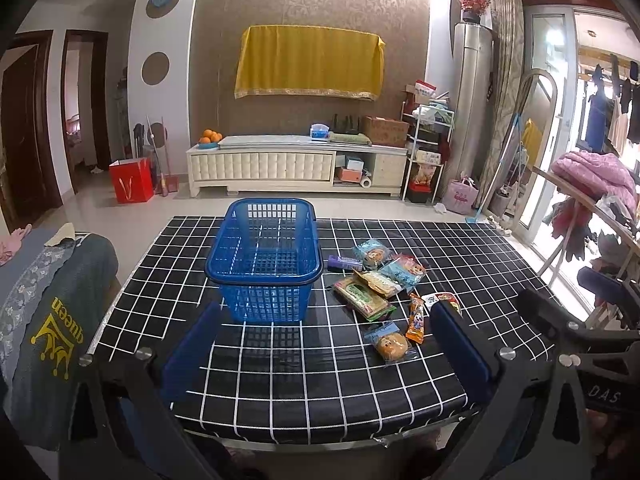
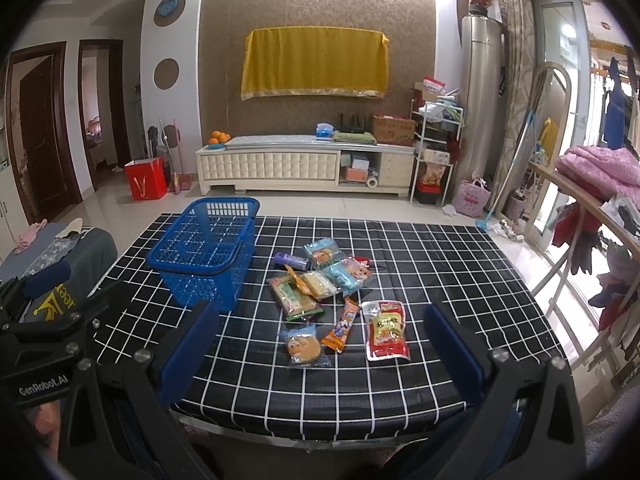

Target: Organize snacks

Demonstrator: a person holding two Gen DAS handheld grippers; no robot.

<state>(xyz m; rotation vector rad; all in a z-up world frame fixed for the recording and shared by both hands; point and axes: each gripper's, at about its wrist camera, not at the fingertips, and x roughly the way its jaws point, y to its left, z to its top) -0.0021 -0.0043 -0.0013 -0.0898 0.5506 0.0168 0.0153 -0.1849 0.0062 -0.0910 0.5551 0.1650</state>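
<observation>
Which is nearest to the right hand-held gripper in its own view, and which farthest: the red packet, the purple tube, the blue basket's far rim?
1. Red packet, just ahead, right of centre.
2. Purple tube, mid-table, behind the snack pile.
3. Blue basket far rim, far left.

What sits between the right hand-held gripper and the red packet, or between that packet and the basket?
Nothing visible blocks the open right hand-held gripper from the red packet. Between the packet and the basket lie the orange stick and green packet, low enough to lift over.
</observation>
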